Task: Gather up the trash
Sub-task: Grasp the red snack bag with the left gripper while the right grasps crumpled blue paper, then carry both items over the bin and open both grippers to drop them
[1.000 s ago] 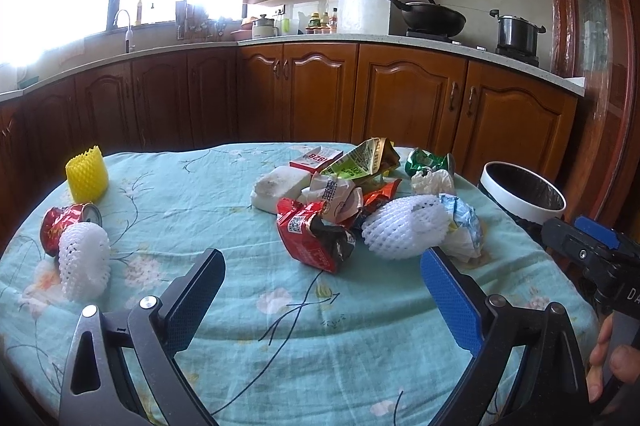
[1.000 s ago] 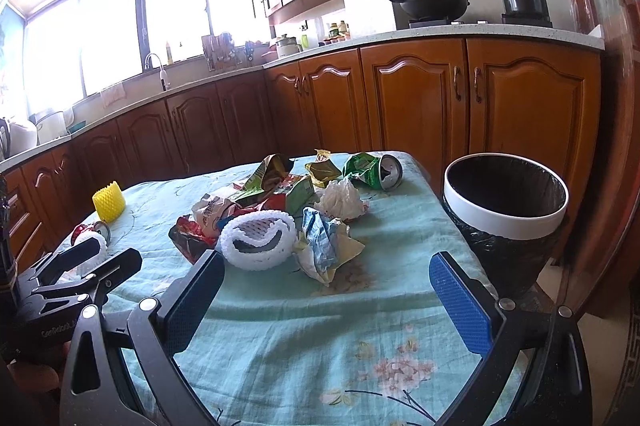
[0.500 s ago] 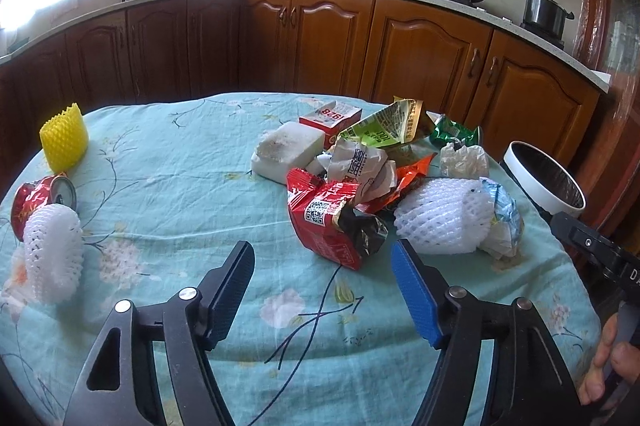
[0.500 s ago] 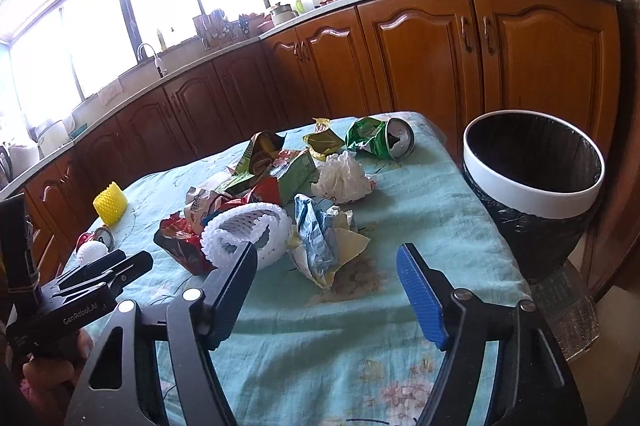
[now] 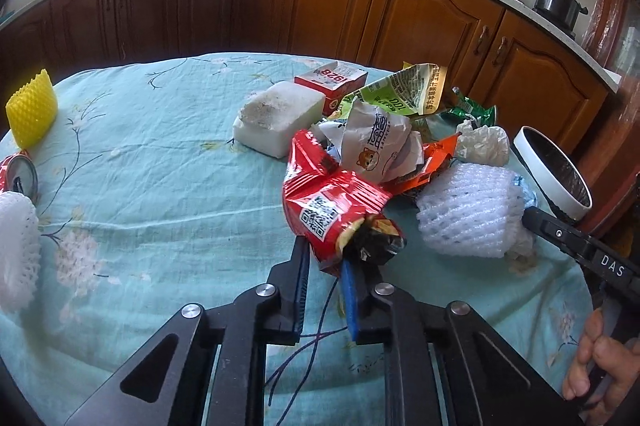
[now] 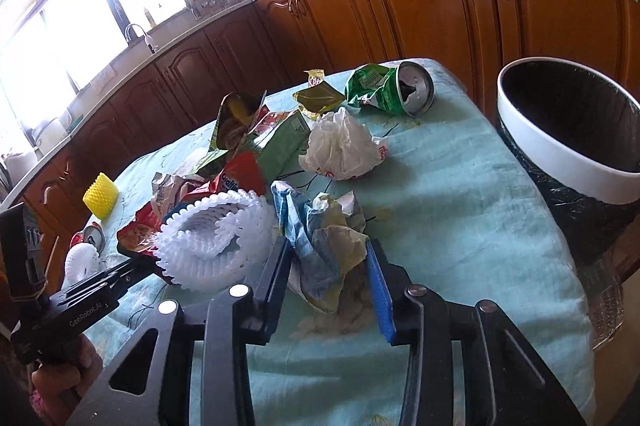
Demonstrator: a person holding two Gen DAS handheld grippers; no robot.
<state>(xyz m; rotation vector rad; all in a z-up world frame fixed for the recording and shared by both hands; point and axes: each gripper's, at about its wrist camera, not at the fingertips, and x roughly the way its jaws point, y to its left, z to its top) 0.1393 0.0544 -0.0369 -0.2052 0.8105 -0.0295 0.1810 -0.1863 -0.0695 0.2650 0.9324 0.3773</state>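
Observation:
A pile of trash lies on the teal tablecloth (image 5: 160,186). My left gripper (image 5: 324,258) is shut on the near end of a crumpled red snack bag (image 5: 328,206). Behind it lie a white paper wrapper (image 5: 376,142), a green packet (image 5: 404,94) and a white foam net (image 5: 468,214). My right gripper (image 6: 328,250) is closed around a crumpled blue and yellow wrapper (image 6: 320,238), its pads touching both sides. The foam net (image 6: 216,238) lies just to its left. A black bin with a white rim (image 6: 560,154) stands at the right table edge.
A white foam block (image 5: 276,114) and a red carton (image 5: 332,78) lie behind the pile. A yellow foam net (image 5: 30,106), a red can (image 5: 16,174) and another white net (image 5: 16,250) sit at the far left. A crushed green can (image 6: 400,90) and a white tissue (image 6: 344,146) lie farther back.
Both grippers moved forward and down to the pile and closed, the left one onto the red snack bag, the right one onto the blue and yellow wrapper.

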